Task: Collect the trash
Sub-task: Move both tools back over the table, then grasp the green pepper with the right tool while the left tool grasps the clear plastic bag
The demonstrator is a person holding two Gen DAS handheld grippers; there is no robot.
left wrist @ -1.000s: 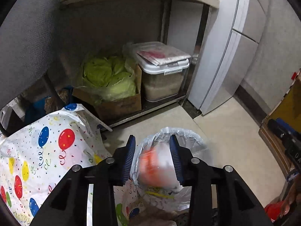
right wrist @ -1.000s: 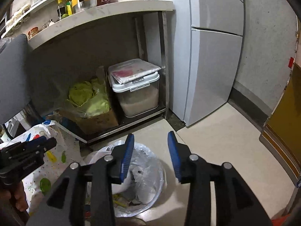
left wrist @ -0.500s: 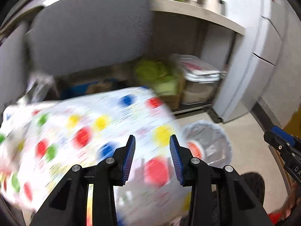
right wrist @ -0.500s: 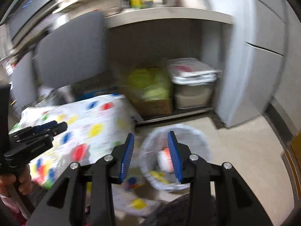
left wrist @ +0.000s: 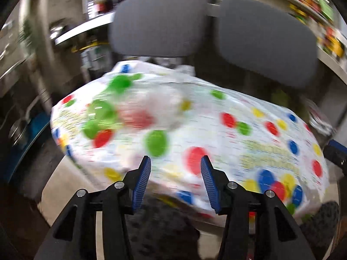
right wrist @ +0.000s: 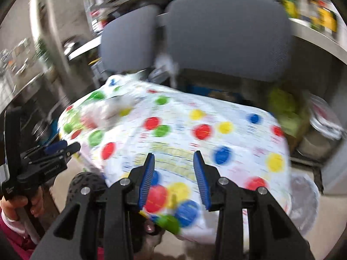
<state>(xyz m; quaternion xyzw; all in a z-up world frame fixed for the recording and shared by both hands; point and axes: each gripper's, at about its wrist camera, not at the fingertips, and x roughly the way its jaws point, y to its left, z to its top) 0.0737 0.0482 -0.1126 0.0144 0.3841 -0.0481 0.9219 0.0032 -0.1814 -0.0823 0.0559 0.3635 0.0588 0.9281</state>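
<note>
A table covered by a white cloth (left wrist: pixel 206 134) with coloured balloon spots fills both views, blurred by motion. On its far left lies a pale crumpled plastic wrapper (left wrist: pixel 151 106), also visible in the right wrist view (right wrist: pixel 110 110). My left gripper (left wrist: pixel 175 179) is open and empty over the table's near edge. My right gripper (right wrist: pixel 173 173) is open and empty over the cloth (right wrist: pixel 195 134). The left gripper also shows at the left of the right wrist view (right wrist: pixel 54 151). The clear-lined trash bin (right wrist: pixel 303 203) stands on the floor at lower right.
Two grey chair backs (left wrist: pixel 216 26) stand behind the table. A box of green cabbage (right wrist: pixel 284 110) and a lidded plastic tub (right wrist: pixel 325 130) sit under a counter at right. A dark stool seat (left wrist: pixel 164 227) lies below the grippers.
Both grippers swung left, away from the trash bin and up over the balloon-cloth table. The orange-and-white trash that the left gripper held a second ago lay in the bin by half a second ago.
</note>
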